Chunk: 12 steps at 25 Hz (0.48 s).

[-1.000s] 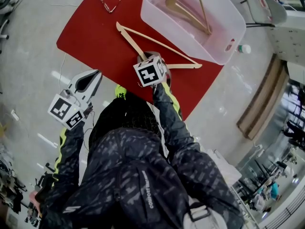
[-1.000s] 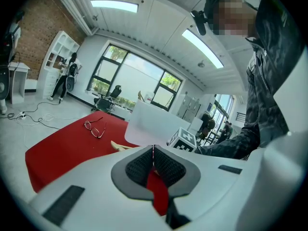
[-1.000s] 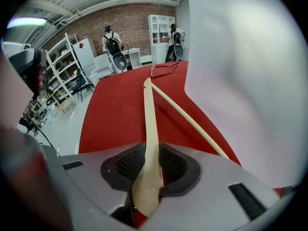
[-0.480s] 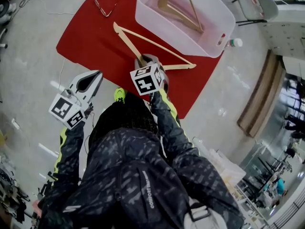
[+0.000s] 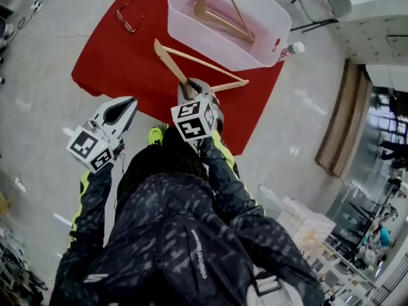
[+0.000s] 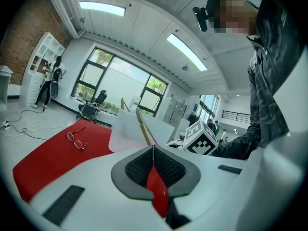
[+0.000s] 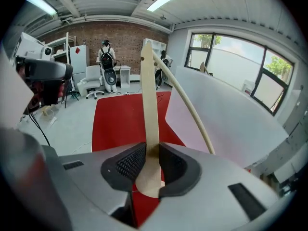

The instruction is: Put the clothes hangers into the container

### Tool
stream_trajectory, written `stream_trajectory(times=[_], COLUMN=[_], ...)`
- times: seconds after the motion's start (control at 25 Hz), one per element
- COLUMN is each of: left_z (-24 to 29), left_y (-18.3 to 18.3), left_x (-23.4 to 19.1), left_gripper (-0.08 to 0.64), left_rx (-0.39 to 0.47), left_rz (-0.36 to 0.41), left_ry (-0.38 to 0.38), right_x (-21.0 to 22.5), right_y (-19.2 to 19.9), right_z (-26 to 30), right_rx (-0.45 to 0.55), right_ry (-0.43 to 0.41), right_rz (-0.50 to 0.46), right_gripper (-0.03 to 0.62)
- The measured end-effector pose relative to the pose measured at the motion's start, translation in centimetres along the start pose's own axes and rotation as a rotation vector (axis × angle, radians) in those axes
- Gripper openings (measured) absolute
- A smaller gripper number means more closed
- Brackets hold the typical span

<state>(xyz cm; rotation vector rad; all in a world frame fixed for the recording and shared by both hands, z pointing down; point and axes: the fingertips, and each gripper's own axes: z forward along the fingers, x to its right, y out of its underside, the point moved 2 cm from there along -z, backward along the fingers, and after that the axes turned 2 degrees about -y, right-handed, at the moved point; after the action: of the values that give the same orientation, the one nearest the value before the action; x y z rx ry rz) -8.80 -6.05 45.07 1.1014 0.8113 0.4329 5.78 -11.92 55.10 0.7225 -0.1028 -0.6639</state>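
A wooden clothes hanger (image 5: 204, 62) hangs tilted over the red mat (image 5: 121, 62), just in front of the translucent container (image 5: 279, 29). My right gripper (image 5: 190, 89) is shut on one end of it. In the right gripper view the hanger (image 7: 150, 105) runs up from between the right gripper's (image 7: 151, 165) pads, with the container (image 7: 226, 114) to the right. Another wooden hanger (image 5: 220, 14) lies inside the container. My left gripper (image 5: 131, 101) is held off the mat's near edge, over the floor. Its pads meet with nothing between them in the left gripper view (image 6: 153, 153).
A pair of glasses (image 5: 129, 14) lies on the mat's far left corner, also visible in the left gripper view (image 6: 77, 139). A plastic bottle (image 5: 290, 48) stands on the floor right of the container. Cables cross the grey floor at the left.
My right gripper has risen with the hanger, lifting it off the mat and tilting it. The left gripper has moved up a little.
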Motion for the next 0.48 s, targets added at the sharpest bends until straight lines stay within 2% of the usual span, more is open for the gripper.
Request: stream_trajectory(times=[0.48], left_z=[-0.9], left_y=[-0.9], left_x=[2.7], left_gripper=[0.012], left_rx=[0.01], left_rz=[0.052], left_ry=[0.074], right_x=[-0.2], right_y=[-0.8], right_z=[-6.2], right_rx=[0.097], right_ry=[0.161], right_rz=[-0.024], right_gripper=[0.094])
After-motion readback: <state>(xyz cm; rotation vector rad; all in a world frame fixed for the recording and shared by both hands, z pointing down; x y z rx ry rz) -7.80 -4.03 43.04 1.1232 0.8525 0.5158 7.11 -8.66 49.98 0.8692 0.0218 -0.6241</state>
